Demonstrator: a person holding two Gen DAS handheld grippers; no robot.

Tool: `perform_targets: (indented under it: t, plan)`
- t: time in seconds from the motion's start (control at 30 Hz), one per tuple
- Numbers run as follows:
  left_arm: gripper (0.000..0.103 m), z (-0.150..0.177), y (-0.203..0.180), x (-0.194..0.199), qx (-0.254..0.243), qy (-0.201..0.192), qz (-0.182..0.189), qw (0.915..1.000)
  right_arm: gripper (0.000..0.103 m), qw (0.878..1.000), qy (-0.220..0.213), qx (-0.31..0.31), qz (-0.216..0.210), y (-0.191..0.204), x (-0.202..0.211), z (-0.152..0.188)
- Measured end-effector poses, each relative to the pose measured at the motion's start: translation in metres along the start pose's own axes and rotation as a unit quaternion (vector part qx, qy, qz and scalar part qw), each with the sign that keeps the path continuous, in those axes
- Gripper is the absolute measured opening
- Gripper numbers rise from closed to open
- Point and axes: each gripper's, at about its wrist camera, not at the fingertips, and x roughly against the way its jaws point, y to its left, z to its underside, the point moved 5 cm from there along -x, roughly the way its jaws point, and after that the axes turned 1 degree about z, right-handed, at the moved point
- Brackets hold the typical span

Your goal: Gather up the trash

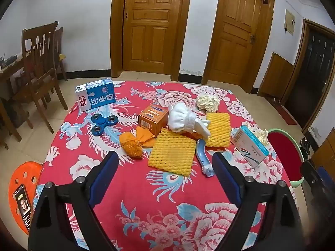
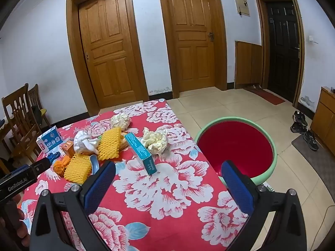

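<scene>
Trash lies on a table with a red floral cloth [image 1: 159,196]: two yellow foam nets [image 1: 172,153] [image 1: 217,128], an orange net bundle [image 1: 132,145], crumpled white cloth [image 1: 184,119], crumpled paper [image 1: 207,102], a blue milk carton [image 1: 96,94], an orange box [image 1: 152,118], a teal box [image 1: 250,145] and a blue scoop [image 1: 203,156]. A red basin with a green rim [image 2: 236,148] stands beside the table's right edge. My left gripper [image 1: 165,167] is open and empty above the near cloth. My right gripper [image 2: 167,177] is open and empty, near the teal box [image 2: 139,151] and crumpled paper [image 2: 155,141].
A blue fidget spinner [image 1: 104,123] lies on the table. An orange stool [image 1: 23,190] with a phone on it stands at the left. Wooden chairs [image 1: 39,62] stand at the far left. Shoes [image 2: 303,129] lie on the floor at the right.
</scene>
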Motion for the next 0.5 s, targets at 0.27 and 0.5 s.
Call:
perform_targets:
  t: [0.27, 0.5]
  plan:
    - [0.09, -0.0001, 0.0002, 0.0001, 0.0, 0.001, -0.002, 1.0, 0.103, 1.0, -0.001, -0.001, -0.001, -0.0008, -0.0002, 0.0002]
    - [0.09, 0.0001, -0.0002, 0.0002, -0.001, 0.001, -0.003, 1.0, 0.103, 1.0, -0.001, -0.001, -0.001, -0.0007, 0.0001, 0.0002]
